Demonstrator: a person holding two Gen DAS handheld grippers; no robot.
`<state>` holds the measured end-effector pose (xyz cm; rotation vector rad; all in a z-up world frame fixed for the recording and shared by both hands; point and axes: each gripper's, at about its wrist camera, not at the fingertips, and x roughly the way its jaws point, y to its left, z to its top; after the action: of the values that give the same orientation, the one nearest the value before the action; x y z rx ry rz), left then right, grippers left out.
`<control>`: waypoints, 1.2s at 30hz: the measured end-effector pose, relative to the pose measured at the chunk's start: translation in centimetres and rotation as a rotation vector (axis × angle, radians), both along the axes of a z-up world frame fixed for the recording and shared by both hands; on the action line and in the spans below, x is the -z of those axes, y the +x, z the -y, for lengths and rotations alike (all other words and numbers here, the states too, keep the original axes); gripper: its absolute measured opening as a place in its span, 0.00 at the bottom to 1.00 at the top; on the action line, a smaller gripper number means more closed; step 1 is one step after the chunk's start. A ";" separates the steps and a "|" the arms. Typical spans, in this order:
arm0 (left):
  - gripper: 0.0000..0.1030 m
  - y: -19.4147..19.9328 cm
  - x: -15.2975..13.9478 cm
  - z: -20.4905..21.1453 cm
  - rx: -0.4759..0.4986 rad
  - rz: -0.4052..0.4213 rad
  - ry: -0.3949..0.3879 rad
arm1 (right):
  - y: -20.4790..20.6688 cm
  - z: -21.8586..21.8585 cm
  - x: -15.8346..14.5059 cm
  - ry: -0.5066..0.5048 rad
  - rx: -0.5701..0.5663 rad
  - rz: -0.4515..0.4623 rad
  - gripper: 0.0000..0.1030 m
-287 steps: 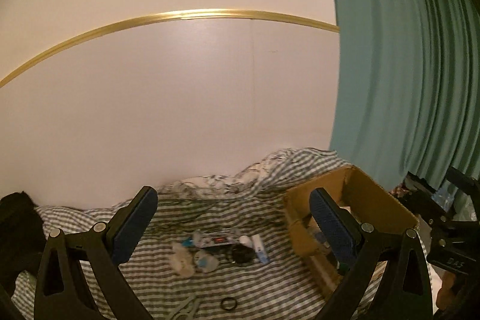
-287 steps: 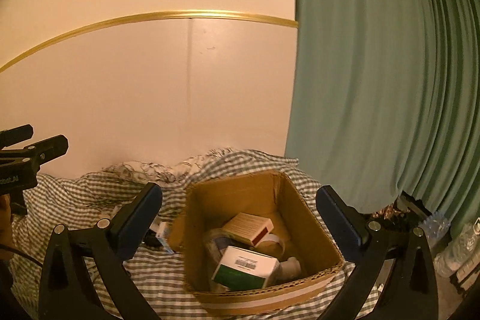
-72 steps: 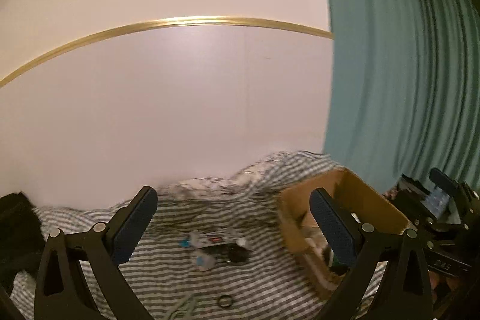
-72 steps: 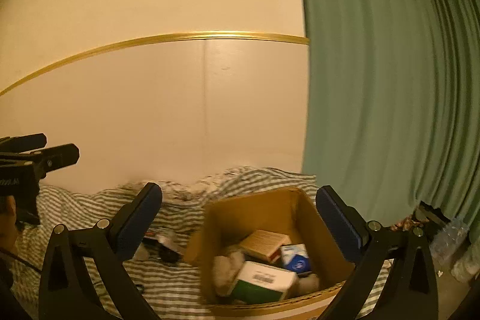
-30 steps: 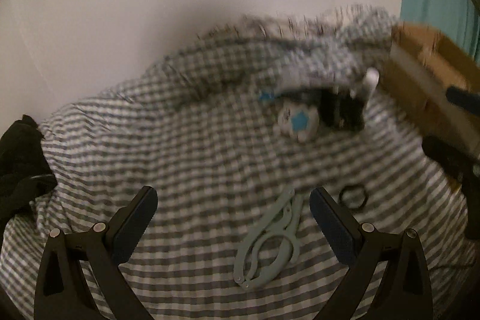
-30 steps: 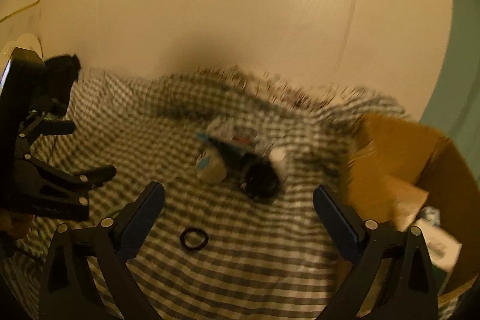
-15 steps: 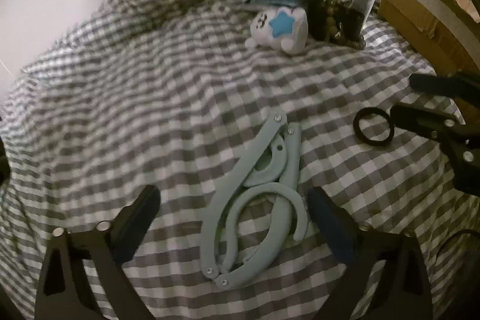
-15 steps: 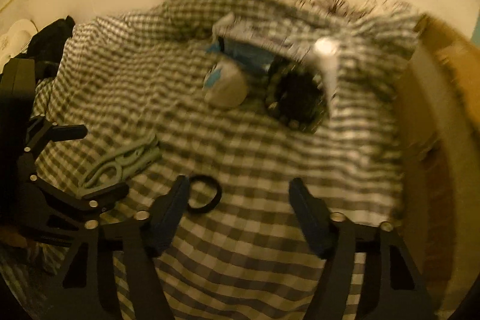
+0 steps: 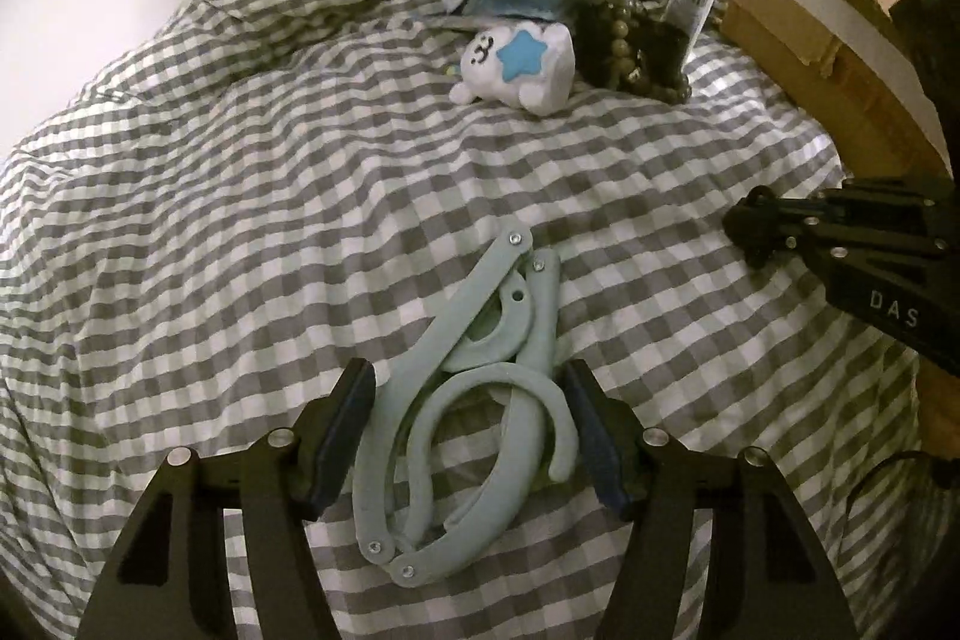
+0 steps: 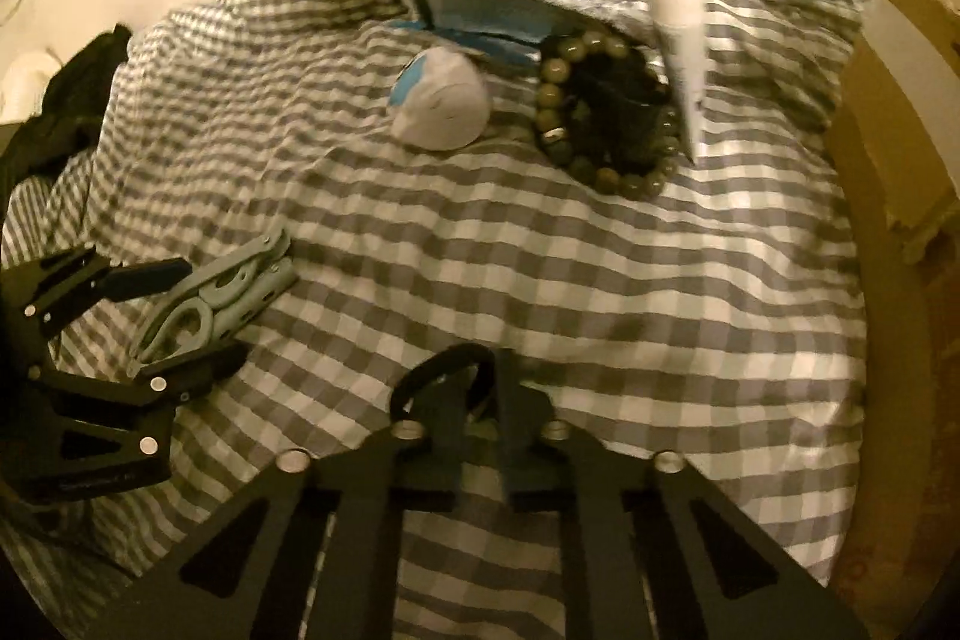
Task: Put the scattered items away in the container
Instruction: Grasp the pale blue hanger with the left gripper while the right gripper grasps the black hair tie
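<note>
Closest to me, the left gripper [image 9: 465,430] is pressed down over the folded pale-green hanger [image 9: 474,394], which lies flat on the grey checked bedcover [image 9: 240,232]. Its jaws have just been closing in; the hanger sits between the blue pads [image 9: 348,418], and the right-hand pad looks to be against the hanger's curved hook while the left one stands just beside the long arm (I cannot say for certain that either is pressing yet).

A little to the right, the right gripper [image 10: 480,400] has also just been closing, and its two fingers now stand almost together on the black hair tie [image 10: 444,367], whose loop pokes out to the left of the tips.

Further up the bed the rest of the clutter lies in a heap: a small white plush toy with a blue star [image 9: 519,64], touching a bracelet of olive beads [image 10: 600,112] wrapped about something dark, a white tube [image 10: 681,40] leaning across the beads, and behind them a blue-and-white packet [image 10: 480,10].

Off to the right edge stands the cardboard box [image 9: 840,58], well apart from the hanger.
</note>
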<state>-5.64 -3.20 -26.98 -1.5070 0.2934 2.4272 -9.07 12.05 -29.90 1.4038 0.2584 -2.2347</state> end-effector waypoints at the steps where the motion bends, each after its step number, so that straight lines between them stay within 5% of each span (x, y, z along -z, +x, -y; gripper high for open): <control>1: 0.63 0.1 -0.4 0.0 -0.002 -0.008 -0.001 | 0.1 -0.1 -0.3 -0.003 0.002 -0.007 0.04; 3: 0.54 0.3 -1.2 -0.1 -0.004 -0.020 0.001 | 0.4 -0.2 -1.1 -0.004 0.002 -0.035 0.04; 4: 0.23 0.4 -1.6 -0.2 0.001 -0.021 0.008 | 0.6 -0.2 -1.4 -0.006 0.002 -0.045 0.04; 5: 0.17 0.4 -1.9 -0.3 0.005 -0.008 0.004 | 0.8 -0.3 -1.9 -0.008 0.002 -0.060 0.04; 13: 0.13 0.8 -3.2 -0.3 -0.014 0.002 0.021 | 1.9 -1.3 -5.2 -0.049 0.016 -0.133 0.04; 15: 0.26 0.7 -2.9 -0.5 -0.011 0.009 -0.007 | 2.4 -1.8 -6.2 -0.061 0.020 -0.157 0.04; 17: 0.79 0.3 -2.3 -0.8 -0.023 -0.004 -0.099 | 3.0 -2.1 -7.3 -0.069 0.020 -0.191 0.04; 19: 0.98 0.3 -2.2 -0.8 -0.018 -0.051 -0.118 | 3.6 -2.2 -7.8 -0.070 0.015 -0.215 0.04; 24: 0.98 -1.1 0.6 -1.2 0.029 0.035 -0.148 | 4.7 -2.4 -9.9 -0.067 0.005 -0.302 0.04; 28: 0.97 -1.4 1.7 0.0 0.015 0.062 -0.086 | 5.6 -2.7 -11.7 -0.070 -0.004 -0.385 0.04; 30: 0.83 -1.4 1.3 0.1 0.027 0.071 -0.079 | 6.0 -2.8 -12.5 -0.074 -0.008 -0.420 0.04; 33: 0.30 -0.7 0.1 -0.7 0.100 0.050 -0.092 | 6.2 -3.0 -13.1 -0.079 -0.005 -0.443 0.04; 36: 0.10 0.3 -1.2 -2.0 0.161 0.019 -0.118 | 6.4 -3.3 -13.8 -0.091 0.006 -0.455 0.04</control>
<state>-5.36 -1.23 -25.80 -1.4906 0.5407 2.3047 -2.63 15.39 -16.15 0.8361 0.2972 -2.5140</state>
